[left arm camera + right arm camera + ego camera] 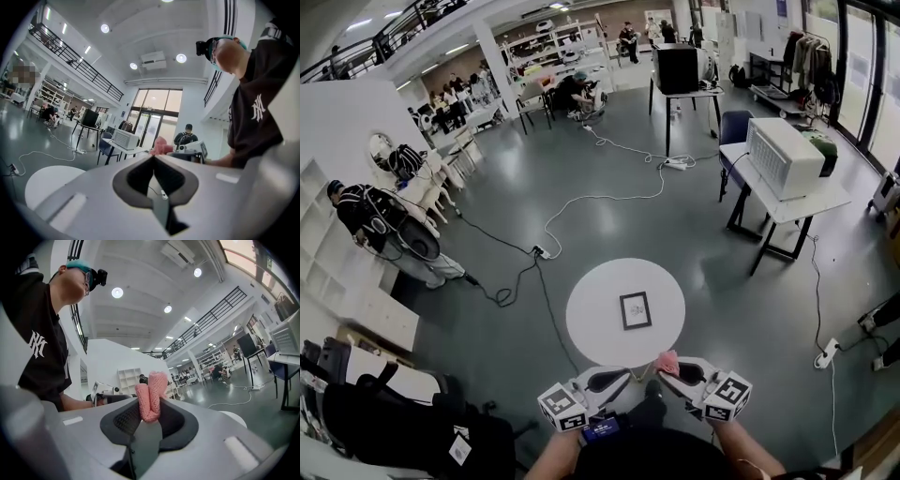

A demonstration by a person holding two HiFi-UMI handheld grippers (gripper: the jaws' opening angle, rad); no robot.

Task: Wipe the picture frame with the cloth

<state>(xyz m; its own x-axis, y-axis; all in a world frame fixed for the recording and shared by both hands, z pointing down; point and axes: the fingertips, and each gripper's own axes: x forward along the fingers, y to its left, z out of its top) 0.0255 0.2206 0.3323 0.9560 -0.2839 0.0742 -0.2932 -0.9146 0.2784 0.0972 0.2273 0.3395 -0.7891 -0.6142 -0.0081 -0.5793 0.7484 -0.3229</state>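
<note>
Right gripper (150, 417) is pinching the cloth (152, 390), left gripper (153, 161) closed on nothing. Frame (635, 310) lies loose on the tabletop (586, 323), so wiping might just shove it around.

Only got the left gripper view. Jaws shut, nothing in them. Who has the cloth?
Observer: The right gripper does; its jaws are shut on the pink cloth.
Operator: Where's the frame? Not in my feed.
Observer: The picture frame lies flat near the middle of the round white table.
Operator: Cloth on it yet?
Observer: No. In the head view the cloth is at the table's near edge, apart from the frame.
</note>
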